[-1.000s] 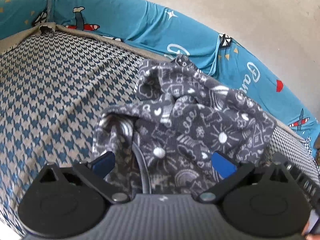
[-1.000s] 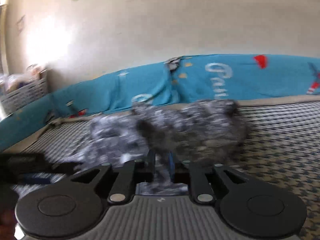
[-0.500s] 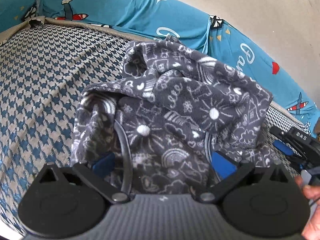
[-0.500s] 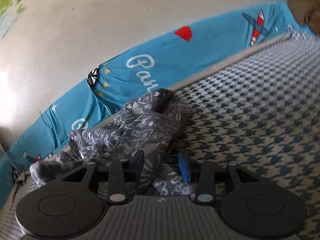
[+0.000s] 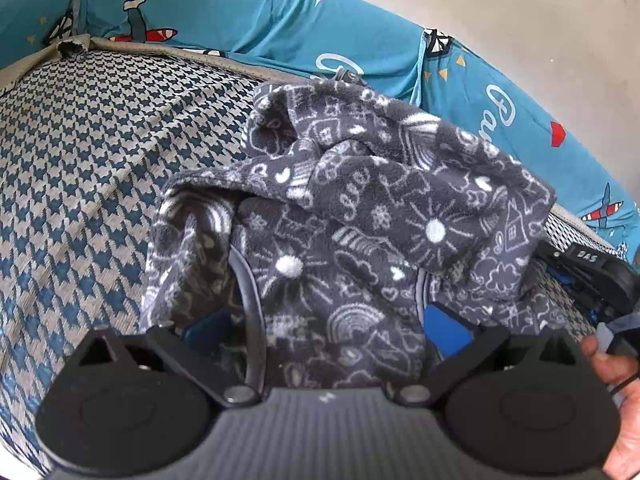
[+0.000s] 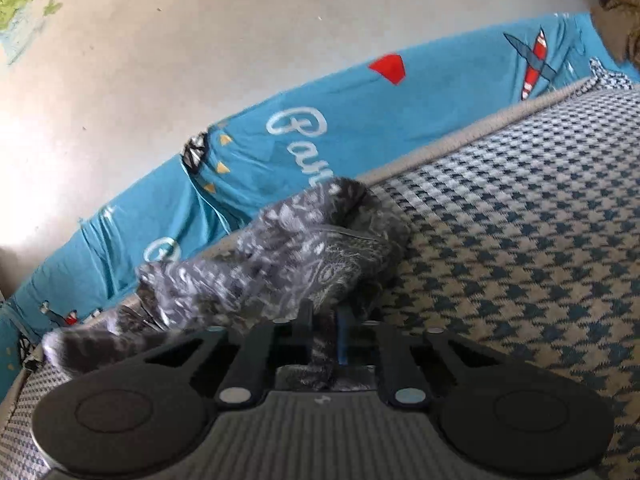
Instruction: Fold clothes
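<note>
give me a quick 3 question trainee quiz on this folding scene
1. True or false: the right tongs are shut on the grey fleece.
2. How do the left tongs stand?
A. shut on the blue sheet
B. open, with fleece lying between the fingers
C. shut on bare mattress
3. Fill in: the fleece lies on the ____-patterned mattress.

Key
1. True: the fingers pinch a strip of fleece in the right wrist view.
2. B: the blue pads sit wide apart, with cloth draped between them.
3. Houndstooth, in blue and beige.
</note>
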Available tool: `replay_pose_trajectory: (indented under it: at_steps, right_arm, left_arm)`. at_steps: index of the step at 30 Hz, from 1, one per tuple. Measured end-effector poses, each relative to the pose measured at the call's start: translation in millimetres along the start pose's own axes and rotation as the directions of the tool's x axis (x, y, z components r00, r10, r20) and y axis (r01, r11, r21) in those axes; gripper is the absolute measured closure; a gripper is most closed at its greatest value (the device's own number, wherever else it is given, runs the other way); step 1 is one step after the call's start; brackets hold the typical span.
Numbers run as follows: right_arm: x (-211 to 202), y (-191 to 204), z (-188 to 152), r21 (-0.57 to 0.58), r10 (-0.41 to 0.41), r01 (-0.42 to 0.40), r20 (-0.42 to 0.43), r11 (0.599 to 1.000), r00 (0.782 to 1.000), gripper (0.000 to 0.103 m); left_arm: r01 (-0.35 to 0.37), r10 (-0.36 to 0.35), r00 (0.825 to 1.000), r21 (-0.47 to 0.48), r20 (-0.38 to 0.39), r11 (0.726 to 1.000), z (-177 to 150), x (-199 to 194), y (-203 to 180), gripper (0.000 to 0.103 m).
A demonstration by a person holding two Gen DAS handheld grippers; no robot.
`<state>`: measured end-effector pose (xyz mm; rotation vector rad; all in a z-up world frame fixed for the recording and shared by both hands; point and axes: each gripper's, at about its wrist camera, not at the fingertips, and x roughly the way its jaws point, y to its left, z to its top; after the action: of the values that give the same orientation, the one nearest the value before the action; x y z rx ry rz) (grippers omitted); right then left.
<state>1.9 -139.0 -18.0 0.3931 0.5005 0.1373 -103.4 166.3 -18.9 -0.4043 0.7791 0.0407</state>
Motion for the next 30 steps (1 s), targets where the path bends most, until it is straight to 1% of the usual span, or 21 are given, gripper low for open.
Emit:
replay_pose_trajectory:
  at_steps: [4, 7, 8, 10, 12, 15, 17, 20, 23, 25, 27, 28, 30]
  right_arm:
    - [-14.8, 4.4, 8.7, 0.015, 0.054, -0.054, 0.026, 0.998, 0.998, 0.095]
    - [-29.6, 8.8, 13.4, 0.023, 0.131, -0.132, 0.034, 0.991, 0.991, 0.095]
    - [-35.2, 11.9, 14.2, 0.010, 0.162, -0.162, 0.037, 0.987, 0.986, 0.095]
    - [-45.4, 17.9, 13.0, -0.030, 0.221, -0.220, 0.037, 0.975, 0.975, 0.095]
    - [-57.4, 29.7, 7.5, -0.082, 0.285, -0.282, 0.025, 0.956, 0.958, 0.095]
    - [-71.1, 48.4, -7.9, -0.176, 0.333, -0.330, -0.009, 0.928, 0.943, 0.095]
    - [-77.7, 61.3, -24.7, -0.236, 0.358, -0.360, -0.054, 0.902, 0.932, 0.095]
    - [-81.4, 73.6, -51.9, -0.278, 0.368, -0.392, -0.136, 0.877, 0.920, 0.095]
    - [-87.0, 82.6, -73.5, -0.324, 0.365, -0.412, -0.197, 0.852, 0.910, 0.095]
    - [-90.3, 88.1, -85.3, -0.375, 0.348, -0.409, -0.222, 0.832, 0.911, 0.095]
    - [-90.7, 89.6, -94.8, -0.391, 0.334, -0.412, -0.254, 0.823, 0.908, 0.095]
    - [-89.9, 85.1, -98.7, -0.392, 0.330, -0.417, -0.271, 0.820, 0.904, 0.095]
    - [-92.2, 85.0, -103.1, -0.403, 0.308, -0.404, -0.283, 0.821, 0.908, 0.095]
  left_arm:
    - [0.005, -0.005, 1.000, -0.013, 0.011, 1.000, 2.1, -3.3, 2.4, 0.000]
    - [0.024, -0.023, 0.999, -0.038, 0.031, 0.999, 5.6, -9.2, 6.5, 0.000]
    - [0.031, -0.029, 0.999, -0.046, 0.043, 0.998, 6.7, -12.0, 8.1, 0.000]
    - [0.048, -0.045, 0.997, -0.055, 0.063, 0.997, 8.3, -17.9, 10.4, 0.000]
    - [0.062, -0.057, 0.995, -0.062, 0.078, 0.996, 9.7, -23.1, 12.4, 0.000]
    - [0.082, -0.076, 0.993, -0.064, 0.091, 0.995, 8.4, -31.1, 14.4, 0.000]
    - [0.105, -0.098, 0.990, -0.066, 0.103, 0.992, 6.0, -36.6, 15.8, 0.000]
    - [0.122, -0.115, 0.987, -0.056, 0.114, 0.991, 0.6, -42.9, 15.5, 0.000]
    - [0.127, -0.120, 0.987, -0.058, 0.107, 0.990, -3.4, -43.3, 15.1, 0.000]
    - [0.127, -0.121, 0.987, -0.051, 0.107, 0.991, -5.6, -43.7, 13.3, 0.000]
    - [0.128, -0.123, 0.987, -0.044, 0.108, 0.991, -7.9, -44.0, 11.6, 0.000]
    - [0.128, -0.123, 0.986, -0.041, 0.108, 0.991, -9.0, -44.1, 10.7, 0.000]
    - [0.129, -0.125, 0.986, -0.034, 0.108, 0.991, -11.2, -44.4, 9.0, 0.000]
